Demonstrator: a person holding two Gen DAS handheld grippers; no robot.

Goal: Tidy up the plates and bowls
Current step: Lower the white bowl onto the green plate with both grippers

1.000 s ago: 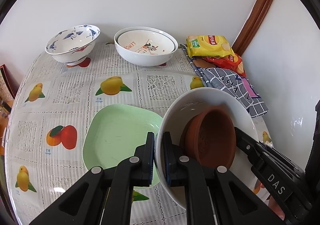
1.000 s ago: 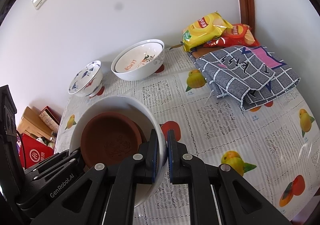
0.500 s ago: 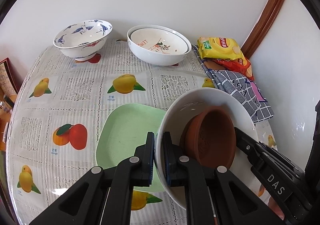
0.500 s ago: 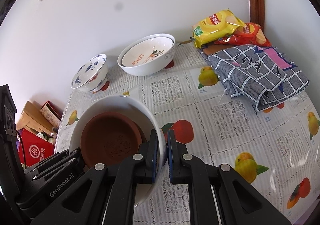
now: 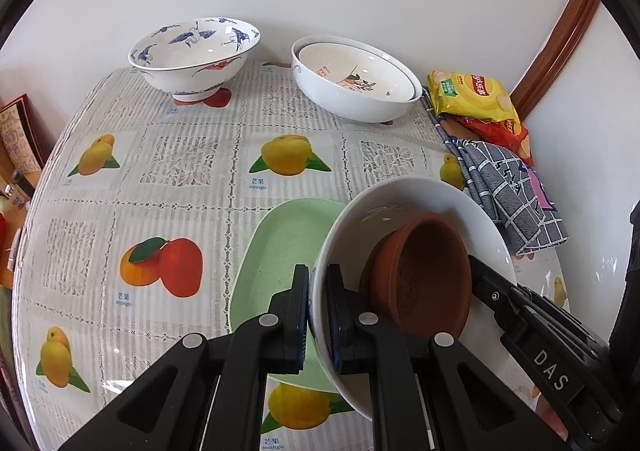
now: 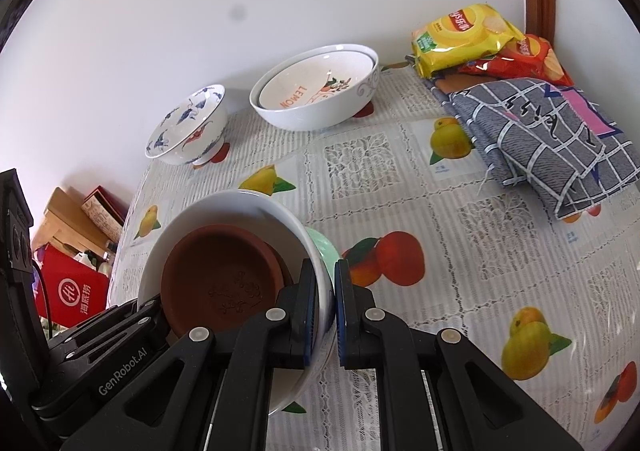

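A white bowl (image 5: 404, 203) with a brown clay dish (image 5: 424, 275) inside it is held above the table, over a green plate (image 5: 280, 251). My left gripper (image 5: 318, 291) is shut on the bowl's left rim. My right gripper (image 6: 327, 287) is shut on its opposite rim; the white bowl (image 6: 240, 203), the clay dish (image 6: 220, 283) and a sliver of the green plate (image 6: 324, 251) show there too. A blue-patterned footed bowl (image 5: 196, 55) and two nested white bowls (image 5: 352, 83) stand at the table's far edge.
Yellow and red chip bags (image 5: 472, 95) and a folded grey checked cloth (image 5: 508, 195) lie at the far right by the wall. The table has a fruit-print cloth (image 5: 160, 171). Boxes (image 6: 76, 251) stand on the floor to the left.
Both grippers have carried the white bowl with the clay dish forward toward the far bowls, which now look nearer. The grip is unchanged.
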